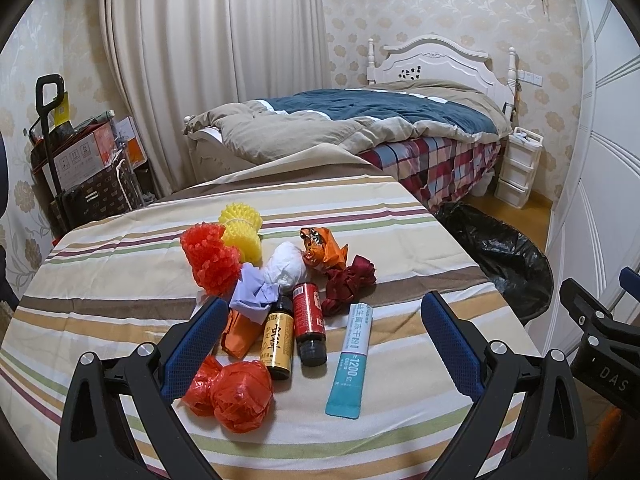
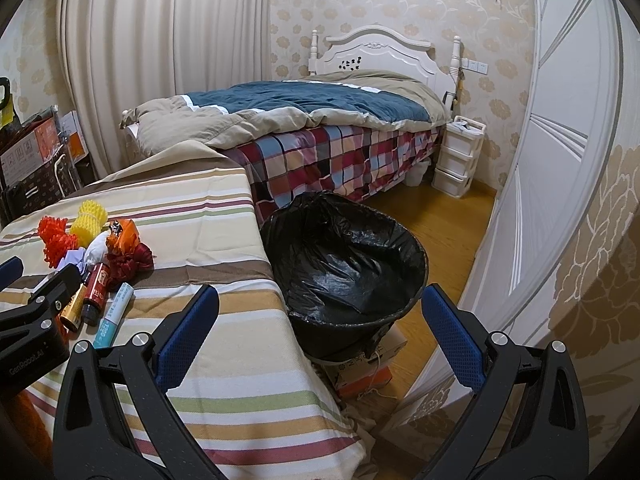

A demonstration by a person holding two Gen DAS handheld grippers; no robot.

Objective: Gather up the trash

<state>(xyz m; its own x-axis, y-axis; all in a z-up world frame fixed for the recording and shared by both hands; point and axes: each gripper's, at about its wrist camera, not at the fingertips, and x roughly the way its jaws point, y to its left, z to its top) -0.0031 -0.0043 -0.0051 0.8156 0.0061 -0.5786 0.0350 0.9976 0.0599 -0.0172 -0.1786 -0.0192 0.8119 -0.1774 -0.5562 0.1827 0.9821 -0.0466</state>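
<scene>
A heap of trash lies on the striped table [image 1: 120, 320]: a red plastic bag [image 1: 232, 396], a gold bottle [image 1: 278, 340], a red bottle [image 1: 309, 326], a teal tube [image 1: 352, 356], a white wad [image 1: 286, 268], a dark red ribbon [image 1: 350, 280], an orange wrapper [image 1: 324, 248] and red [image 1: 208, 260] and yellow [image 1: 240, 232] foam nets. My left gripper [image 1: 324, 308] hangs open just above the bottles. Holding nothing, my right gripper [image 2: 320, 300] stands open over the table's right edge, facing the black-lined bin [image 2: 344, 264].
The bin sits on a cardboard box [image 2: 368, 364] on the wooden floor beside the table. A bed [image 2: 304, 128] with a checked cover stands behind, white drawers [image 2: 458, 156] at its head. A white wardrobe door [image 2: 560, 160] is on the right. Boxes [image 1: 88, 160] are stacked at the left.
</scene>
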